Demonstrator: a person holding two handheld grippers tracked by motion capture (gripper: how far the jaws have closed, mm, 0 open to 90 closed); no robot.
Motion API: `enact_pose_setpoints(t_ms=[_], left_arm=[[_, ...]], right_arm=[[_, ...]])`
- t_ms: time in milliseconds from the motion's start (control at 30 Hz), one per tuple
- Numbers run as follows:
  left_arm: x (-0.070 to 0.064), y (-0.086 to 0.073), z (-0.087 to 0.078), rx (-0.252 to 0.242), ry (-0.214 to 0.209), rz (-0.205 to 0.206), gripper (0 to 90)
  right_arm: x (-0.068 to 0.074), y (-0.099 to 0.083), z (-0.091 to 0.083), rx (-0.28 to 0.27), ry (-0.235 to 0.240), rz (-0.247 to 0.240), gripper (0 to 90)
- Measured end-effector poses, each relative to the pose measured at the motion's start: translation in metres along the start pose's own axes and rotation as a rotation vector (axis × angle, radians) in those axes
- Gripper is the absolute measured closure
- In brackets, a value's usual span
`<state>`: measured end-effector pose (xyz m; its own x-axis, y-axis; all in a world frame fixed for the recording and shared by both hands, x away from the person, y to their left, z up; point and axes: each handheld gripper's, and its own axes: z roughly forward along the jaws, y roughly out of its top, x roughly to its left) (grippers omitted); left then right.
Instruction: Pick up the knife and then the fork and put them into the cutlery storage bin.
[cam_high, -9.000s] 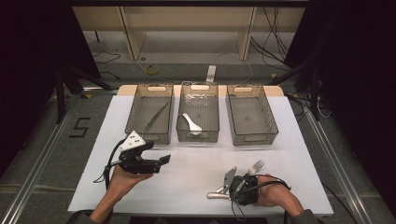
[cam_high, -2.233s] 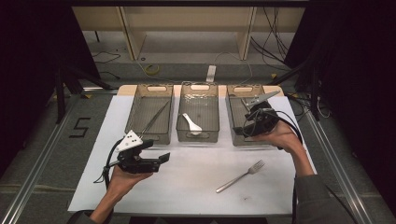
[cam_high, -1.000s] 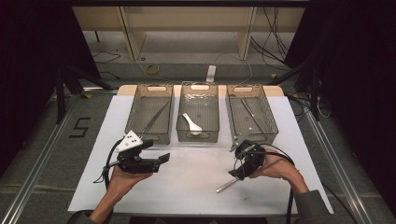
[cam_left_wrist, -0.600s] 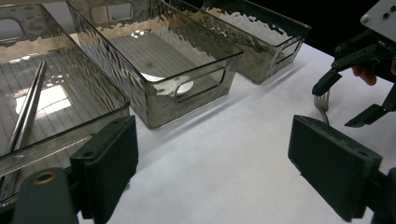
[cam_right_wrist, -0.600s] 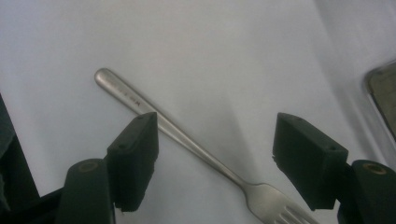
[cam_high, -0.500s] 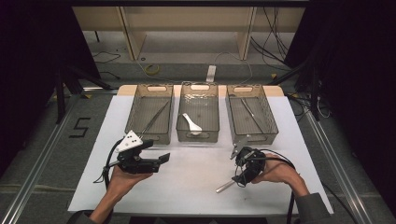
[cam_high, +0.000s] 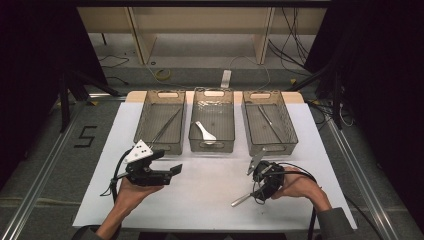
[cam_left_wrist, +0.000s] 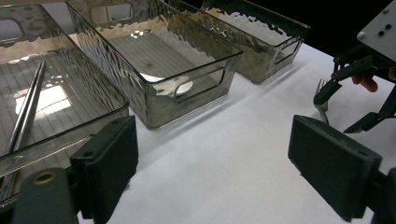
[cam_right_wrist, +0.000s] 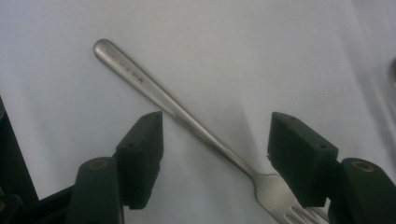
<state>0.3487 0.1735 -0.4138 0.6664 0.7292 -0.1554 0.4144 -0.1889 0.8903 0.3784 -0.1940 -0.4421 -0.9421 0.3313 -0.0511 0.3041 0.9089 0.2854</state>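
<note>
Right gripper view: the right hand-held gripper (cam_right_wrist: 215, 154) is spread wide, both jaws down near the white worktop (cam_right_wrist: 233, 56) with nothing between the pads yet. The fork (cam_right_wrist: 187, 114) lies flat on the worktop directly beneath the gap. Its long axis runs diagonally across the gap, handle end away to the upper left, tines at the lower right close to the right-hand jaw. The jaws straddle the neck and lower handle, so the closing line crosses the shaft at an angle, not squarely.

In the high view, the right hand-held gripper (cam_high: 265, 181) sits over the fork (cam_high: 241, 200) at the near right of the worktop, and the handle projects toward the person's left. This hand is on the fork; the left hand-held gripper (cam_high: 161, 172) is well apart, held above the near left of the worktop, released and empty.

Beyond stand three clear bins: left bin (cam_high: 150, 145) holding chopsticks (cam_high: 165, 127), middle bin (cam_high: 212, 146) holding a white spoon (cam_high: 205, 131), right bin (cam_high: 272, 147) holding a slim metal utensil (cam_high: 266, 116).

Judgement: closing on the shaft comes next; a slight wrist turn would square the pads to the handle.
</note>
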Motion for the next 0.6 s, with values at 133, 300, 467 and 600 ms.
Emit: enact_pose_setpoints(t_ms=[133,300,467,600], left_arm=[[0.000,0.000,0.000,0.000,0.000,-0.001,15.6],[0.000,0.000,0.000,0.003,0.000,0.001,15.6],[0.000,0.000,0.001,0.003,0.000,0.000,15.5],[0.000,0.000,0.001,0.007,-0.001,0.000,15.6]], right_arm=[[0.002,0.000,0.004,0.024,-0.004,-0.010,41.1],[0.003,0.000,0.010,0.054,-0.011,-0.027,45.7],[0.002,-0.001,0.014,0.075,-0.003,-0.045,50.3],[0.003,0.000,0.014,0.081,0.009,-0.043,54.9]])
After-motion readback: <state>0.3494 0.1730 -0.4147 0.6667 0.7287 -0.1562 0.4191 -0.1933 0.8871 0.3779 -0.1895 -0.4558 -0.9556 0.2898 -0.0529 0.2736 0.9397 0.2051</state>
